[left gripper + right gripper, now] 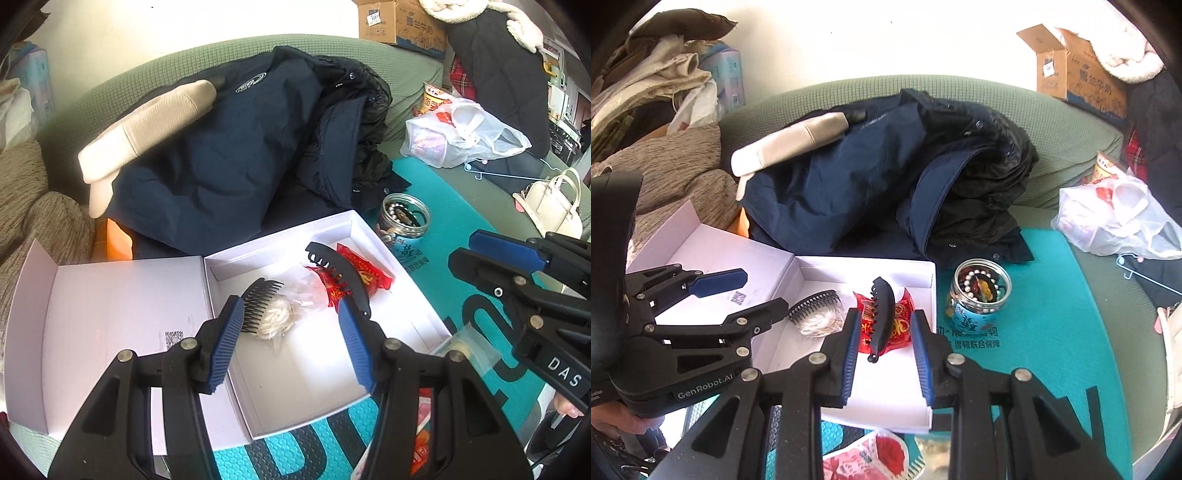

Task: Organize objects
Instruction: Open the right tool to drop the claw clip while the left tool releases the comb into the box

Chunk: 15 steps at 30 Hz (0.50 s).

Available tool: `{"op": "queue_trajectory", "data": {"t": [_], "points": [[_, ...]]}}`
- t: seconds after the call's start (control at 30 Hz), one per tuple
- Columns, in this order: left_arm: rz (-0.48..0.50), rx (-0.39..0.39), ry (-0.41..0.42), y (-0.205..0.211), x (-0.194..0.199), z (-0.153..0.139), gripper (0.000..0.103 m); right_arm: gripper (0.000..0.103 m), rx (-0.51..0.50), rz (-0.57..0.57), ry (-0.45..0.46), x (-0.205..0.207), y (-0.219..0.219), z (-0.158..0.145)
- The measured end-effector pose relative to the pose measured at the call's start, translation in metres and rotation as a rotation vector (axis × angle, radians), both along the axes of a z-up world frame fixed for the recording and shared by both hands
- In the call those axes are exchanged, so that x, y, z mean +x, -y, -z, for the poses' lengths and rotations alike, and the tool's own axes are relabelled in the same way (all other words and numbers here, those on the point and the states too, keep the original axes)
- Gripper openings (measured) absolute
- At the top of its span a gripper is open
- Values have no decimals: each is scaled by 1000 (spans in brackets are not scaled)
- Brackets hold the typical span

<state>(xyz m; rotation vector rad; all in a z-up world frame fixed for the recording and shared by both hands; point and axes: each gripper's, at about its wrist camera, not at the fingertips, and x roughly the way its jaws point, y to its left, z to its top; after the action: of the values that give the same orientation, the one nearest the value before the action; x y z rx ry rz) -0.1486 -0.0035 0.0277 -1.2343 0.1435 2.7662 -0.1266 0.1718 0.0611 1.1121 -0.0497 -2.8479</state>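
An open white box [280, 236] [864, 264] lies on a teal mat, its lid folded out to the left. Inside it are a black comb [262, 299] [812, 302], a white coil in clear wrap [277, 317], a red packet [369, 273] [901, 325] and a black hair clip [343, 273] [882, 317] resting on the packet. My left gripper [291, 347] [750, 295] hovers open above the box's left half, holding nothing. My right gripper [886, 354] [498, 258] hangs above the box's right side, jaws narrowly apart and empty. A clear jar of beads [404, 221] [980, 295] stands right of the box.
A navy jacket [221, 147] is heaped on the green sofa behind the box. A white plastic bag [458, 133] and a cream handbag [550, 203] lie to the right. Loose packets [871, 454] sit on the mat in front of the box. A cardboard carton [1071, 70] stands at the back.
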Motion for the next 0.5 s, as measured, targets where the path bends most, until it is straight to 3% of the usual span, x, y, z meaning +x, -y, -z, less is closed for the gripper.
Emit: {"op": "queue_trajectory", "data": {"t": [0.5], "points": [[52,5,-22,-13,67,-13,57,27,-11,36,-32,66,4,-15]]}}
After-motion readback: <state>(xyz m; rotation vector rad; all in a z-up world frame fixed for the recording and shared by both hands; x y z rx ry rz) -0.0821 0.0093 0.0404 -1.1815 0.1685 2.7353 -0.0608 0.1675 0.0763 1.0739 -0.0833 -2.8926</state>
